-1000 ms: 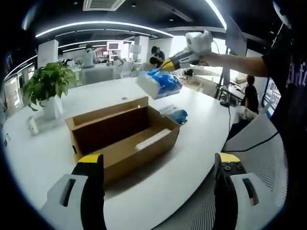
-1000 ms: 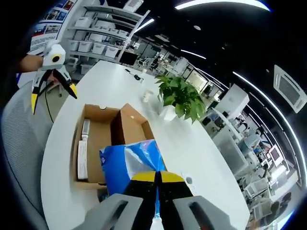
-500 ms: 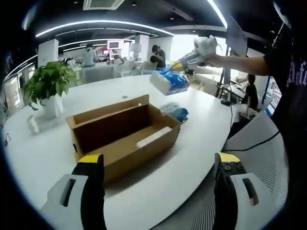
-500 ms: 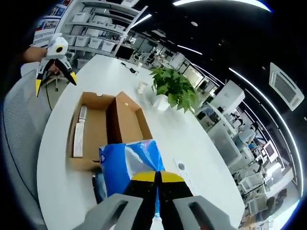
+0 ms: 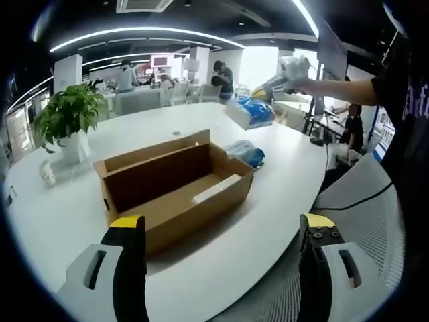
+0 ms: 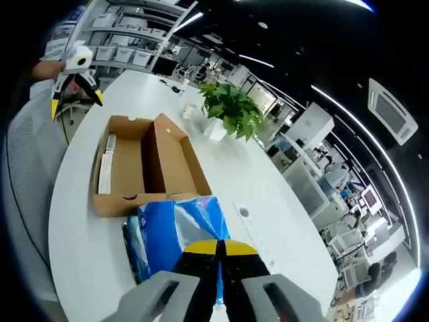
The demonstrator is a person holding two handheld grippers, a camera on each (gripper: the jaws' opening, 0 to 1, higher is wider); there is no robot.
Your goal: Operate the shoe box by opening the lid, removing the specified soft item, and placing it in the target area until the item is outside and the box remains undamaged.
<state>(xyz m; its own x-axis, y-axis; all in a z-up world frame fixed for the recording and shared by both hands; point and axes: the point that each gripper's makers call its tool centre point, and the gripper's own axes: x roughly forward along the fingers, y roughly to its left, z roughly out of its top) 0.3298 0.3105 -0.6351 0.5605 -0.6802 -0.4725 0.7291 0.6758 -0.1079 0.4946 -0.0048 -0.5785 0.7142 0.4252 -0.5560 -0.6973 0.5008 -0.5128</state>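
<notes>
An open brown cardboard shoe box (image 5: 174,181) (image 6: 141,168) lies on the white table, its lid flap standing up along one long side. A white flat strip (image 5: 216,189) (image 6: 105,174) rests on the box floor. My right gripper (image 6: 218,258) (image 5: 281,72) is shut on a soft blue-and-white pack (image 6: 177,228) (image 5: 249,113), held in the air past the box's end. A second blue pack (image 5: 247,154) (image 6: 132,245) lies on the table beside that end. My left gripper (image 5: 221,268) (image 6: 74,74) hangs open near the table edge, holding nothing.
A potted green plant (image 5: 67,121) (image 6: 228,111) and a small white cup (image 5: 45,176) (image 6: 190,111) stand beyond the box. A flat white device (image 6: 251,225) lies on the table near the held pack. A grey mesh chair (image 5: 375,221) is at the table edge.
The right gripper has carried the blue pack from above the box outward, past the box's end and over the second pack. The left gripper has stayed put and open.
</notes>
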